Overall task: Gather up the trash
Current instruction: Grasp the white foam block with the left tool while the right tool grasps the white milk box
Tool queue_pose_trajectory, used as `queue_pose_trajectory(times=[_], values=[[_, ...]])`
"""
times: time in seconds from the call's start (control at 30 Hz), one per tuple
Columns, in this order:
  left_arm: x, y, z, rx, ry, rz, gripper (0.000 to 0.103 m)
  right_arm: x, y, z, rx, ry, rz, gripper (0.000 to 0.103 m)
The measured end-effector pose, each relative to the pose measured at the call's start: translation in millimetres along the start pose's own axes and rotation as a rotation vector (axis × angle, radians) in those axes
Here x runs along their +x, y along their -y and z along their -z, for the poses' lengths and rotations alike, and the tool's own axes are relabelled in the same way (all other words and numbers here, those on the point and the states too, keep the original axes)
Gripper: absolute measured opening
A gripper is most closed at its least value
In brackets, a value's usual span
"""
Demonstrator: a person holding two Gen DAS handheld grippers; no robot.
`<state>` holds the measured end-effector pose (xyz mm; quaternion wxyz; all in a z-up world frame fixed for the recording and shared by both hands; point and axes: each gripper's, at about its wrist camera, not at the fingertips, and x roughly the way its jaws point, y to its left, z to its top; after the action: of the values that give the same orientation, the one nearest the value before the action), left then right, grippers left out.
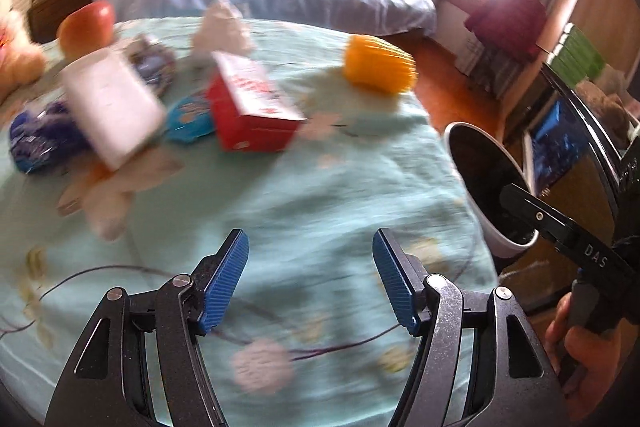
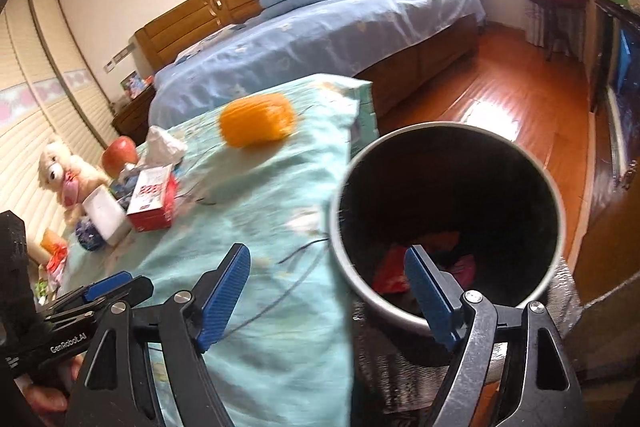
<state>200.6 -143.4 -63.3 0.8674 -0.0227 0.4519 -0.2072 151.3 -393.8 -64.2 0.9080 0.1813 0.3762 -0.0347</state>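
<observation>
A round trash bin (image 2: 448, 211) with a dark inside stands at the right edge of the light-green cloth (image 2: 264, 211); red and pink wrappers (image 2: 394, 273) lie in it. It also shows in the left wrist view (image 1: 486, 183). My right gripper (image 2: 326, 295) is open and empty over the bin's near rim. My left gripper (image 1: 310, 283) is open and empty above the cloth (image 1: 304, 187). A blue wrapper (image 1: 188, 117), a dark blue bag (image 1: 38, 139) and a crumpled tissue (image 1: 222, 27) lie at the far left.
A red tissue box (image 1: 250, 107), a white box (image 1: 112, 103), an orange ribbed object (image 1: 378, 65), an apple (image 1: 86, 25) and a plush dog (image 2: 64, 175) sit on the cloth. A blue bed (image 2: 304, 39) stands behind. Wooden floor (image 2: 520, 79) lies to the right.
</observation>
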Motion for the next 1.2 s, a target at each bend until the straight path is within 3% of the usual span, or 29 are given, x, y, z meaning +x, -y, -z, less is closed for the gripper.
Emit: queue_pose_trajectory(times=[0.57, 1.2], values=[[-21.3, -86.6, 10.5, -0.179, 0.034, -0.084, 0.066, 32.7, -70.1, 9.8, -0.100, -0.077, -0.115, 0.087], [-20.9, -127.0, -27.3, -0.220, 0.092, -0.105, 0.066, 69.2, -123.9, -8.1, -0.159, -0.103, -0.258, 0.082]])
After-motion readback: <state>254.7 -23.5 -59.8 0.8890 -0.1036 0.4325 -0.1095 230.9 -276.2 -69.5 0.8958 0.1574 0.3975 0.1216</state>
